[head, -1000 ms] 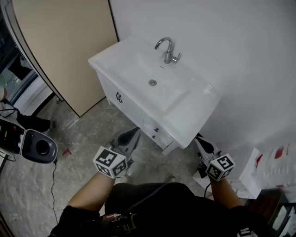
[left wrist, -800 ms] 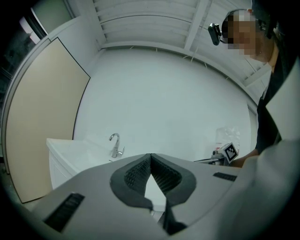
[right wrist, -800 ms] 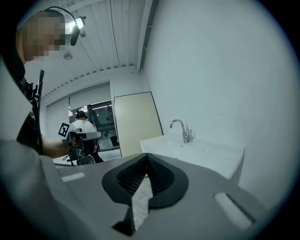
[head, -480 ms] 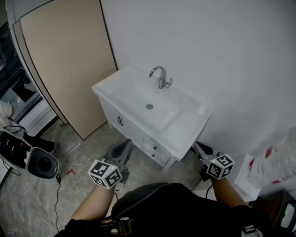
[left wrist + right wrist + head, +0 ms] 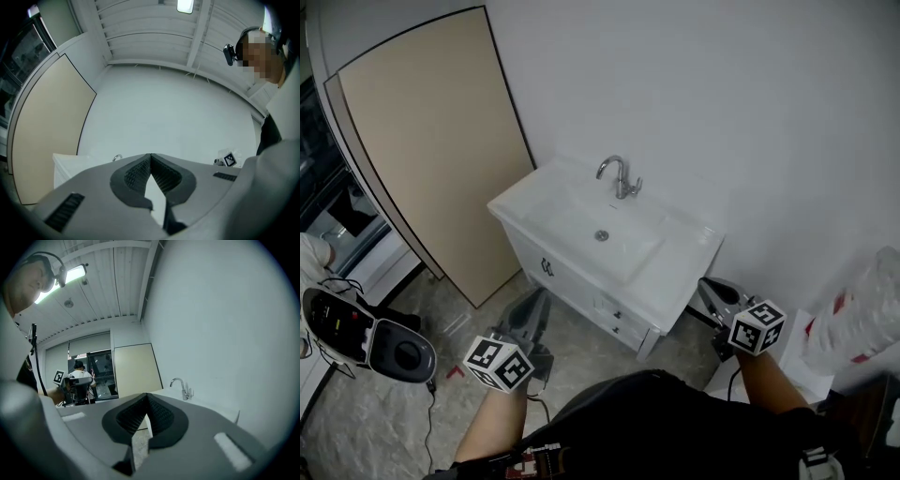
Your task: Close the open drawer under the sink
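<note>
The white sink cabinet [image 5: 521, 202] stands against the wall with a chrome faucet [image 5: 619, 176] on top. Its drawer fronts [image 5: 614, 314] under the basin look flush with the cabinet face. My left gripper [image 5: 535, 298] hangs in front of the cabinet's left half, shut and empty, apart from it. My right gripper [image 5: 709, 284] is beside the cabinet's right corner, also shut with nothing in it. In the left gripper view the pads [image 5: 140, 171] meet above the sink's corner [image 5: 65, 164]. The right gripper view has the closed tips [image 5: 146, 395] left of the faucet [image 5: 180, 386].
A tall beige panel [image 5: 431, 141] leans on the wall left of the cabinet. A black-and-white device [image 5: 370, 342] with a cable lies on the stone floor at the left. A plastic-wrapped bundle [image 5: 862, 319] sits at the right. Another person [image 5: 80, 376] is far back.
Both grippers have risen, still shut. The head camera has lifted and drawn back, so the sink cabinet now sits lower and smaller in the view.
</note>
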Available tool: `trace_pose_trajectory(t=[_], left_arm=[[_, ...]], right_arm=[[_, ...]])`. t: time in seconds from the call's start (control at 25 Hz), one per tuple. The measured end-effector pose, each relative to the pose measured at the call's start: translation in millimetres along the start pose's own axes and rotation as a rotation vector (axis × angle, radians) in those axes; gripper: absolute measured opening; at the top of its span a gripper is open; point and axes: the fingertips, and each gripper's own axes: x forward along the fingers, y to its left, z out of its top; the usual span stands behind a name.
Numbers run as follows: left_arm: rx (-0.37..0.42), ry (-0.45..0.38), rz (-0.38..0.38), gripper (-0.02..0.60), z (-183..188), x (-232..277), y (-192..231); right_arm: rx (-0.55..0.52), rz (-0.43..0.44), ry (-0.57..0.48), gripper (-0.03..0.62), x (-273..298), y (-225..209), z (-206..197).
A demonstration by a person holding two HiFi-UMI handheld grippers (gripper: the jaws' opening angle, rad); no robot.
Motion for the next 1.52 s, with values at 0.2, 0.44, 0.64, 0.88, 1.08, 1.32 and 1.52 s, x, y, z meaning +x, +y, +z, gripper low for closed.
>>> trace_pose_trajectory(t=[0.2, 0.44, 0.64, 0.88, 1.08, 1.32, 1.52], left_arm=[[0.025, -0.002, 0.000, 0.000, 19, -2, -8], [0.038, -0.002, -0.031, 0.000, 22, 2, -16], [0.037, -0.001, -0.043, 0.000, 19, 3, -14], [0.028, 0.007, -0.051, 0.000, 16, 6, -9], [0.018, 0.020, -0.043, 0.000, 13, 8, -6], [0.006, 0.033, -0.033, 0.000, 9, 8, -3], [0.003, 0.029, -0.040, 0.000, 6, 10, -1]], right_arm=[[0.012, -0.006, -0.023, 0.000, -8, -2, 20], [-0.022, 0.011, -0.032, 0.000, -13, 3, 34], [-0.059, -0.006, -0.049, -0.002, -12, 1, 39], [-0.070, 0.009, -0.039, -0.002, -4, 5, 36], [-0.065, 0.029, -0.031, -0.002, 2, 6, 34], [-0.059, 0.042, -0.023, -0.002, 5, 5, 28], [-0.066, 0.049, -0.019, -0.002, 9, 5, 28]])
